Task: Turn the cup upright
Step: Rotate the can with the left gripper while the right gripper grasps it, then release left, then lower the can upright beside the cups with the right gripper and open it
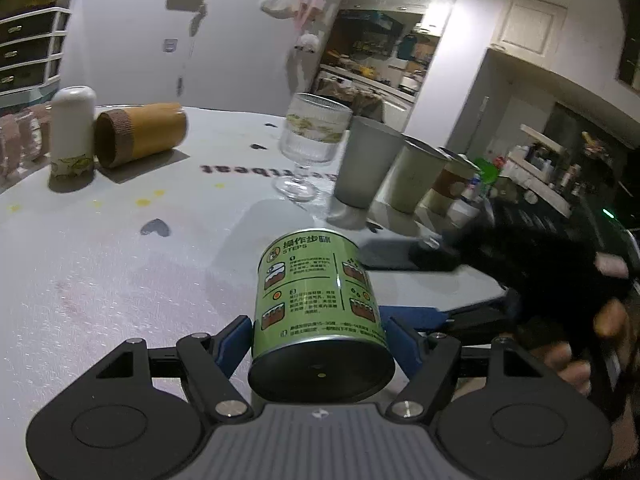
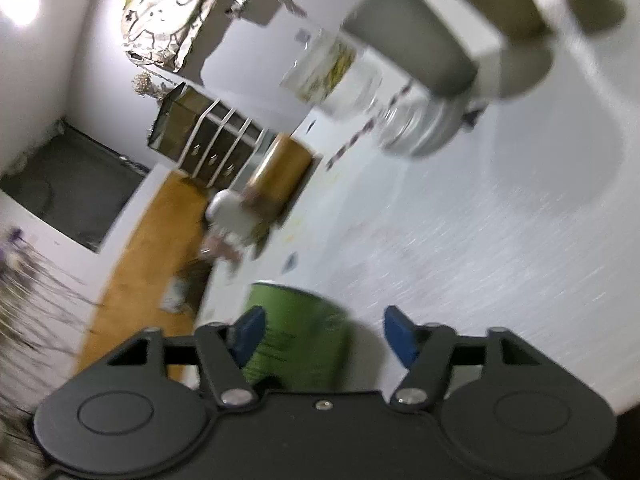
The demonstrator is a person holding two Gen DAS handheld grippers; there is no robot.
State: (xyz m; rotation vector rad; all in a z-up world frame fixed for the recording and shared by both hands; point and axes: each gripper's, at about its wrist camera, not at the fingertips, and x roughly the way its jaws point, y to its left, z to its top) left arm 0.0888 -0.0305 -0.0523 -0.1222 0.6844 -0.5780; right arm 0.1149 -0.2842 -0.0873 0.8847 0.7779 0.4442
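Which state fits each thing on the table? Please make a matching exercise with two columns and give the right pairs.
Things:
1. green can
2. brown cup
3. stemmed glass
4. white cup

States:
A. lying on its side, open end toward the left wrist camera
B. standing with the closed end up
C. held between the fingers of the left claw
D. standing on its foot, rim up

Pairs: 1-C, 2-A, 3-D, 4-B
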